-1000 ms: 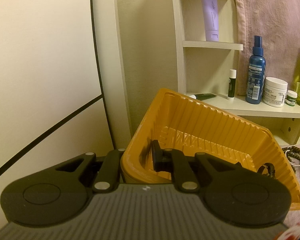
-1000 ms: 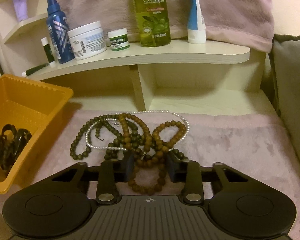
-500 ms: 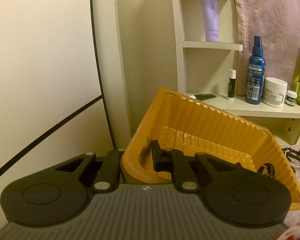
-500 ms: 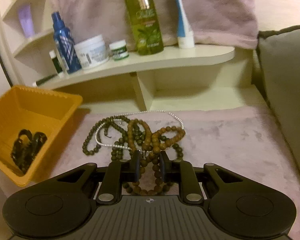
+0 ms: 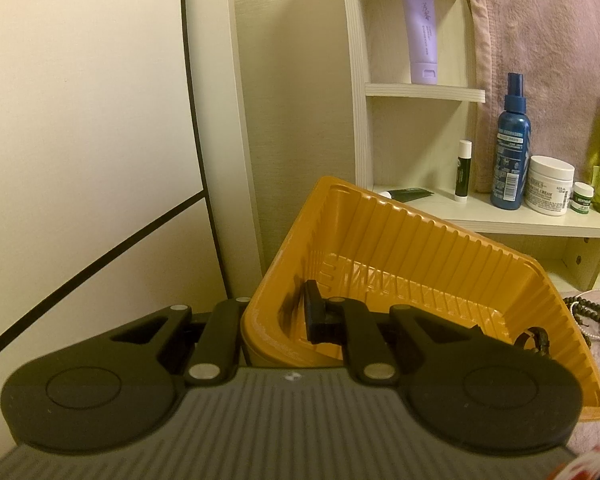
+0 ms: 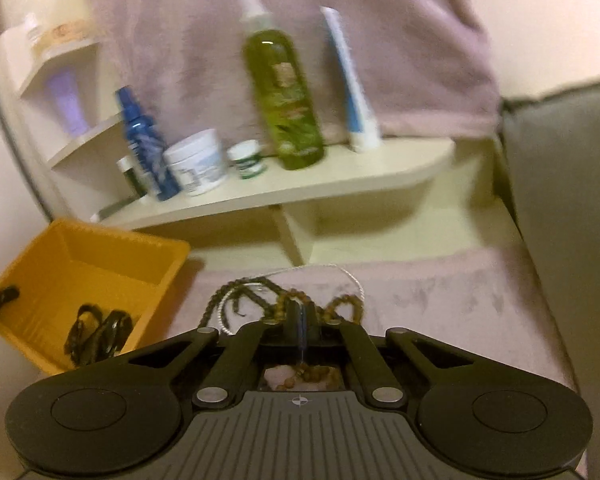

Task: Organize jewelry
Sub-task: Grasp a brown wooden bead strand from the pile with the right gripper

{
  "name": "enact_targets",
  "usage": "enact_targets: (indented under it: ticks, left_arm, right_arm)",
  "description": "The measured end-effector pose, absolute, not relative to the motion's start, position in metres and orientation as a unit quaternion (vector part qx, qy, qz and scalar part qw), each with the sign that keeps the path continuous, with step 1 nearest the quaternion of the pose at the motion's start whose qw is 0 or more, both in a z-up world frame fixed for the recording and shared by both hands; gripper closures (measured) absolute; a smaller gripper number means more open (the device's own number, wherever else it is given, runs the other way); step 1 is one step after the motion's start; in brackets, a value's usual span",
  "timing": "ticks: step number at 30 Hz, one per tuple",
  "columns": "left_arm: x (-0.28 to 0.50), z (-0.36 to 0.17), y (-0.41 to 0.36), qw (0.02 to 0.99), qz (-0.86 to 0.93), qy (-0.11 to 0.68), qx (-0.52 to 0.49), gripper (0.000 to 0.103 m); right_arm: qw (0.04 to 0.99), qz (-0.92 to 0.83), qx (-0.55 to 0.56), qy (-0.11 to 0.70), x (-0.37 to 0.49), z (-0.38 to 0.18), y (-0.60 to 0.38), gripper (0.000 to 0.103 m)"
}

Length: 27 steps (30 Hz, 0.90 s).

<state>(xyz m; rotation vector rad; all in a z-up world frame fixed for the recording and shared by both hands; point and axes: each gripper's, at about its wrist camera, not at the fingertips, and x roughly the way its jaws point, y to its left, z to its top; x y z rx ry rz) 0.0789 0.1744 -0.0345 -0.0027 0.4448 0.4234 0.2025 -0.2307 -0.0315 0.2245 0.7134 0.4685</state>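
My left gripper [image 5: 276,320] is shut on the near wall of the orange tray [image 5: 420,264], one finger outside and one inside. Dark bracelets [image 6: 96,332] lie in the orange tray [image 6: 80,264]. A tangle of green and brown bead strands [image 6: 252,300] with a thin pearl strand [image 6: 340,272] lies on the pink cloth to the tray's right. My right gripper [image 6: 300,320] is closing its jaws on a brown bead strand [image 6: 312,374] from that tangle. Part of the strand hangs behind the fingers. The right wrist view is blurred by motion.
A pale shelf [image 6: 340,184] behind the beads carries a blue spray bottle [image 6: 144,148], a white jar [image 6: 198,164], a green bottle [image 6: 284,100] and a tube [image 6: 352,88]. A grey cushion [image 6: 564,200] borders the pink cloth [image 6: 440,300] on the right.
The right gripper's jaws came together on the brown beads and the gripper rose and tilted, drawing the strand up. The left gripper and tray stayed still.
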Motion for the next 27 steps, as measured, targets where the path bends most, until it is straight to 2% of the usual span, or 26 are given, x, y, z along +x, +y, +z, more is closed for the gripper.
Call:
enact_targets:
  ticks: [1,3,4,5,15,16,17,21,27]
  left_arm:
    - [0.079,-0.034,0.174,0.953,0.208,0.219,-0.001,0.091]
    - [0.079,-0.034,0.175,0.953,0.208,0.219,-0.002,0.091]
    - [0.080,-0.034,0.175,0.953,0.208,0.219,-0.002,0.091]
    - [0.079,-0.034,0.175,0.953,0.208,0.219,-0.002,0.091]
    - [0.080,-0.033,0.173,0.953,0.208,0.219,0.000,0.091]
    - [0.080,-0.033,0.173,0.953,0.207,0.219,0.000,0.091]
    - [0.080,-0.033,0.173,0.953,0.207,0.220,0.000,0.091]
    - [0.081,-0.032,0.173,0.953,0.207,0.219,0.000,0.091]
    - [0.081,-0.033,0.173,0.953,0.207,0.219,-0.001,0.091]
  right_arm:
    - [0.900,0.227,0.108,0.357,0.203,-0.035,-0.230,0.095]
    - [0.897,0.221,0.097,0.370,0.203,-0.042,-0.225,0.072]
    - [0.897,0.220,0.097,0.371,0.202,-0.046,-0.224,0.054]
    - [0.897,0.221,0.097,0.371,0.202,-0.050,-0.221,0.053]
    - [0.899,0.233,0.038,0.368,0.220,-0.082,-0.199,0.054]
    - [0.901,0.237,0.027,0.362,0.221,-0.083,-0.196,0.056]
    - [0.901,0.239,0.014,0.360,0.221,-0.084,-0.193,0.063]
    - [0.898,0.253,-0.007,0.360,0.224,-0.089,-0.185,0.081]
    - [0.893,0.256,0.006,0.370,0.224,-0.089,-0.188,0.086]
